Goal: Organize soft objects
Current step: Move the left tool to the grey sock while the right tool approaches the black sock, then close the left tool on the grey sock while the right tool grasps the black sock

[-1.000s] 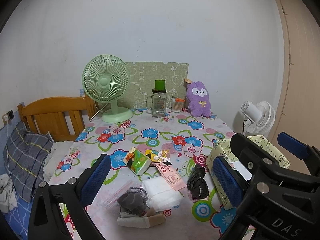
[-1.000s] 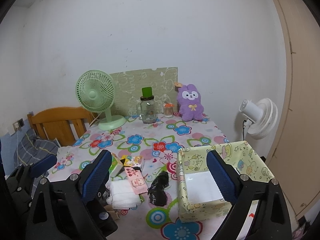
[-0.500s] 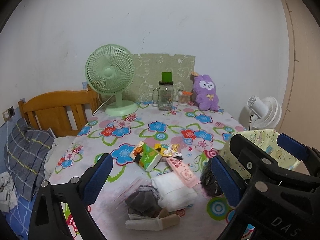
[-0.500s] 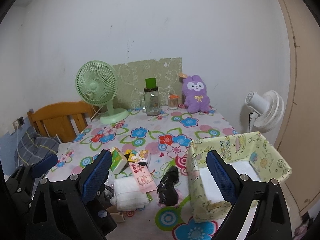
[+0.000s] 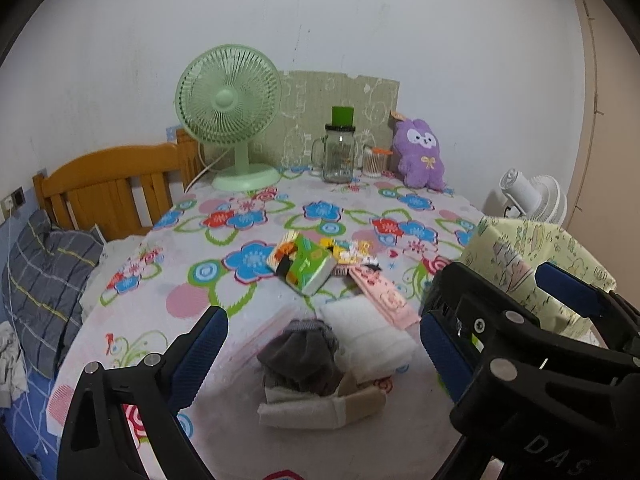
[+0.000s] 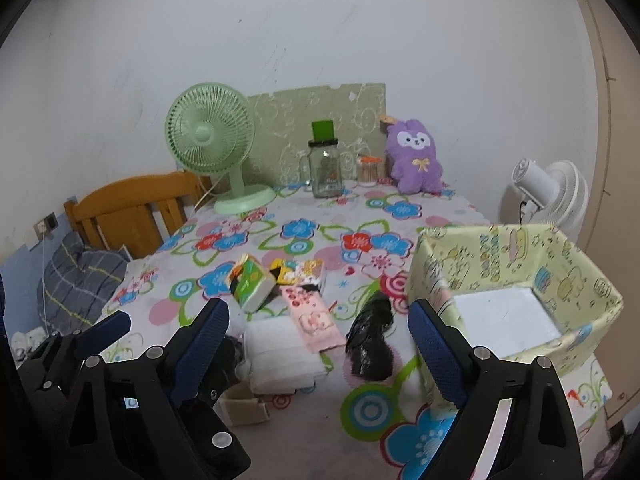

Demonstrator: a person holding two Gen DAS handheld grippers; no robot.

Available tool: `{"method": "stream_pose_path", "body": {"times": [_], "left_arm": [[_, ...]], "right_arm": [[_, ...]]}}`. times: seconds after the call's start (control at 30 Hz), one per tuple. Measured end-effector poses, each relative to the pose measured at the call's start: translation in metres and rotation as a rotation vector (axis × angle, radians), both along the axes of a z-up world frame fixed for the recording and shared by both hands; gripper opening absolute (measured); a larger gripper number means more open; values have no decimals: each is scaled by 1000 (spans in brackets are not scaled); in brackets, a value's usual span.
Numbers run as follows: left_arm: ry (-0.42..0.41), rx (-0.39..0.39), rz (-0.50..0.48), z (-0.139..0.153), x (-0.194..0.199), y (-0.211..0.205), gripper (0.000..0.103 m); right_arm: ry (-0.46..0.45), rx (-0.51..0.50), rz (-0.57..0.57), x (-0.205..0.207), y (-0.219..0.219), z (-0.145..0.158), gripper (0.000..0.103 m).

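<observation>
A pile of soft things lies on the flowered tablecloth (image 5: pixel 256 236). It holds a grey sock bundle (image 5: pixel 304 348), a folded white towel (image 5: pixel 368 332), a beige-and-white sock (image 5: pixel 320 408), a pink packet (image 5: pixel 384 296) and a green tissue pack (image 5: pixel 310 266). My left gripper (image 5: pixel 324 344) hangs open just above the grey bundle, holding nothing. My right gripper (image 6: pixel 320 336) is open too, above the white towel (image 6: pixel 280 352) and a black bundle (image 6: pixel 370 336). A yellow-green fabric box (image 6: pixel 512 280) stands open to its right, with only its white floor showing.
At the table's back stand a green fan (image 5: pixel 232 120), a glass jar with a green lid (image 5: pixel 340 152), a small jar (image 5: pixel 374 160) and a purple plush (image 5: pixel 420 156). A wooden headboard (image 5: pixel 108 184) and grey bedding (image 5: pixel 44 272) lie left. A white fan (image 6: pixel 552 196) stands right.
Both grippers have come forward and lower toward the pile, which now looks larger between the fingers. Both stay open, and nothing on the table has moved.
</observation>
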State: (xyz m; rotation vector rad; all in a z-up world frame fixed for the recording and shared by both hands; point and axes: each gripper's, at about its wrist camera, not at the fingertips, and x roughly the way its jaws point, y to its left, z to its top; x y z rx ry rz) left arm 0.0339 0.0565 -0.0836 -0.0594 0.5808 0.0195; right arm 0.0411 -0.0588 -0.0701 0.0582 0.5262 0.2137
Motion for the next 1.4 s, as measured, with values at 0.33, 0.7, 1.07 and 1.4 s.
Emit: {"method": "stream_pose_path", "body": {"times": [0.33,0.7,1.07,1.4], "left_arm": [[77,-19,13,-32,4,7,92],[105,-14,39,-47,18,10,80],[123,-22,46,-53,29,15,60],[107,-16,37,-50,32,12,51]], "right_arm": [[66,-13,25,5,11,-32,92],[124,-24,35,19,17,-48,90],[167,-26,55,34,25,-55,90],[170,-36,25,39,23,-56,90]]}}
